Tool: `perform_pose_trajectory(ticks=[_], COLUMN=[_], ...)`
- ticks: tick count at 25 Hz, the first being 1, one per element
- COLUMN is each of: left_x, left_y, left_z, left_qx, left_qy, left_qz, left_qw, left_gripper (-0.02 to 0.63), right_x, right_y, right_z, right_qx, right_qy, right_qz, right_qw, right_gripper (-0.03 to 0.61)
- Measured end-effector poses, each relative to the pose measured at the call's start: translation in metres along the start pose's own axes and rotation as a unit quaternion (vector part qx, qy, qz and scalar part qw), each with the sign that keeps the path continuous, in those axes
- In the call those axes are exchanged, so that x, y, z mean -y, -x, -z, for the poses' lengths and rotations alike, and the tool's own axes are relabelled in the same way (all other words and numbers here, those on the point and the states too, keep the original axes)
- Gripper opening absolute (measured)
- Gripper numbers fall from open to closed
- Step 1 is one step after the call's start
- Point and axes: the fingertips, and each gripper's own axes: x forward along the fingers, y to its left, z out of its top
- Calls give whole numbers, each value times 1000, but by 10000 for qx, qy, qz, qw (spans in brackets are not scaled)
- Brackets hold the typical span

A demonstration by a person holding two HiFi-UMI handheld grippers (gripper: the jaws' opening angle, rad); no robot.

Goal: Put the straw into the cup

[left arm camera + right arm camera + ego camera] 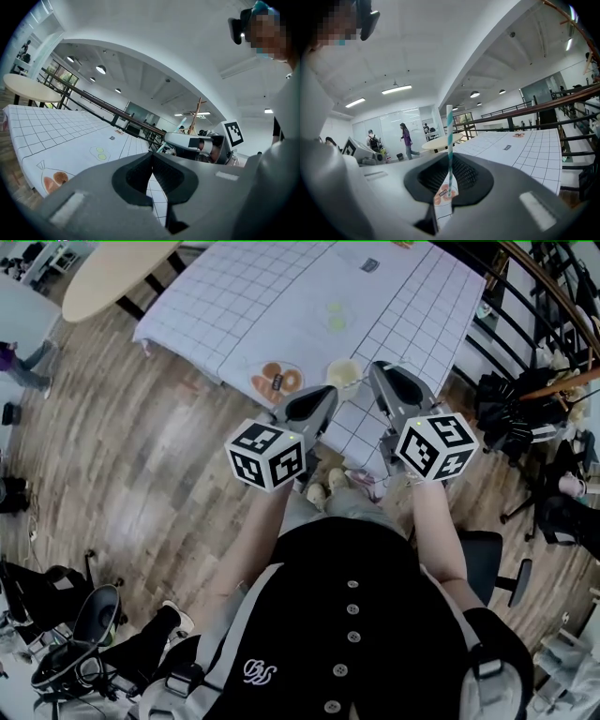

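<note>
1. The tabletop [281,296], under a white grid-lined cloth, is filling the upper middle of the head view.
2. The left gripper [152,158] is pointing toward it from the centre of that view. Its jaws are pressing together with nothing between them.
3. The right gripper [450,159] is reaching in just to its right, its jaws clamping the straw with only a slim gap between them.
4. The cup [343,373], pale, is standing by the tabletop's lower edge, between the two grippers' tips.
5. A packet [277,381] with orange print is lying just left of the cup.
6. The straw [449,131], striped teal and white, is standing upright between the right jaws, its lower end hanging free beneath them.
</note>
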Motion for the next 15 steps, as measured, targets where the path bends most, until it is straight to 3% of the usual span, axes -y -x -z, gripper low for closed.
perform_pose_trajectory(ticks=[15], left_x=[-15], left_y=[-15], left_z=[7], left_qx=[-32], left_qy=[123], left_qz=[-222], left_qw=[9997], left_gripper=[-2], right_x=[22], right_y=[-19], right_z=[1], right_qx=[-124], right_qy=[-89], right_qz=[-193], right_qw=[9997], right_gripper=[25])
